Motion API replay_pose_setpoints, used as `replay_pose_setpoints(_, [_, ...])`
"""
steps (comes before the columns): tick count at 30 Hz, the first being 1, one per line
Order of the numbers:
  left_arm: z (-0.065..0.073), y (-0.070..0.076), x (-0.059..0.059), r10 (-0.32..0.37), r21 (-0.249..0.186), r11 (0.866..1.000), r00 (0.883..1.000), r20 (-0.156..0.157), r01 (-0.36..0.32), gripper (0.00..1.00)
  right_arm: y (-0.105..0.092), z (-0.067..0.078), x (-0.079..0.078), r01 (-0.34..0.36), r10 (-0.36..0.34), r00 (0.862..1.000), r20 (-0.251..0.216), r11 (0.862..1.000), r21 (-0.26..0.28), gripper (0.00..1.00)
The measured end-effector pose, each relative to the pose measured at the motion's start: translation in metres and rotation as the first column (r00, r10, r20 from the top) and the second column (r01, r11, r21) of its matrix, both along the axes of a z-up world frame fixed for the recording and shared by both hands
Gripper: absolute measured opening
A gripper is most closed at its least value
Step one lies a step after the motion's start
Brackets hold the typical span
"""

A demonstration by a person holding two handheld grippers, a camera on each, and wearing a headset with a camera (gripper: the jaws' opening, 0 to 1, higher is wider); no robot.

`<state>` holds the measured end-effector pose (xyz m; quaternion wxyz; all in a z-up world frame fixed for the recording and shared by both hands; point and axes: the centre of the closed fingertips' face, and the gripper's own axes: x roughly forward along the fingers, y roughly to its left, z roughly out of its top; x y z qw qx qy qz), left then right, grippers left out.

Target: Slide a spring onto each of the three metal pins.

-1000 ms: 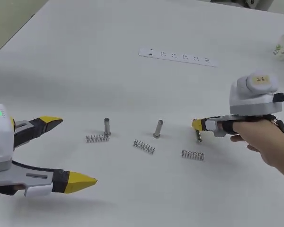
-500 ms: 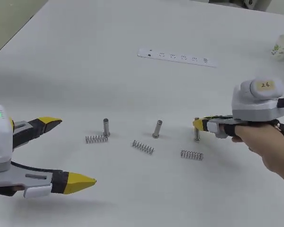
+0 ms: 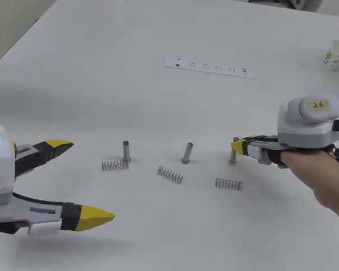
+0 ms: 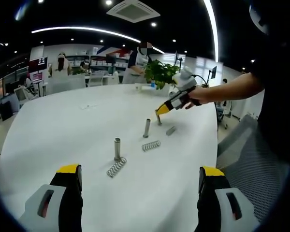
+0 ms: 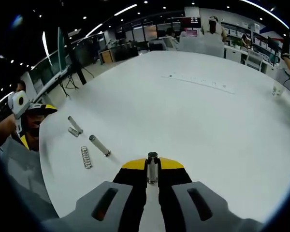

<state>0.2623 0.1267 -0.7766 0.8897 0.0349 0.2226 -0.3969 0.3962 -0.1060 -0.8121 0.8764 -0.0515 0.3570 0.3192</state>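
Three short metal pins and three springs lie in a row on the white table (image 3: 101,68). The left pin (image 3: 126,151) stands upright with a spring (image 3: 114,165) at its foot. The middle pin (image 3: 187,152) stands beside a second spring (image 3: 170,175). My right gripper (image 3: 236,145) is shut on the third pin (image 3: 233,153), which shows between its yellow tips (image 5: 152,170). The third spring (image 3: 228,184) lies just in front of that pin. My left gripper (image 3: 79,180) hovers wide open at the near left, jaws (image 4: 139,171) holding nothing.
A white power strip (image 3: 212,68) lies across the far middle of the table. A pale cup (image 3: 336,56) sits at the far right edge. People and desks fill the room behind the table.
The right gripper, shut on the third pin, has raised it slightly and drawn back a little to the right. The left gripper has stayed put and open.
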Motion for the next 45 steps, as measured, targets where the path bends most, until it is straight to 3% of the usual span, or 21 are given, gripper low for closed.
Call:
replay_pose_setpoints(9, [0.001,0.001,0.003,0.007,0.0,1.0,1.0,0.005,-0.007,0.98,-0.004,0.003,-0.01,-0.018,0.019,0.999,0.026,1.0,-0.024,0.05])
replay_pose_setpoints(18, [0.001,-0.001,0.002,0.001,-0.001,1.0,1.0,0.006,-0.001,0.98,-0.005,0.003,-0.018,-0.027,0.027,1.0,0.015,0.999,-0.027,0.06])
replay_pose_setpoints(25, [0.002,-0.001,0.002,0.002,-0.001,1.0,1.0,0.009,-0.002,0.98,-0.005,0.001,-0.02,-0.059,0.062,0.997,0.043,0.997,-0.059,0.07])
replay_pose_setpoints(45, [0.004,-0.002,0.003,0.002,-0.008,1.0,1.0,0.009,-0.002,0.98,-0.011,0.018,-0.026,-0.052,0.051,0.995,0.081,0.999,0.005,0.23])
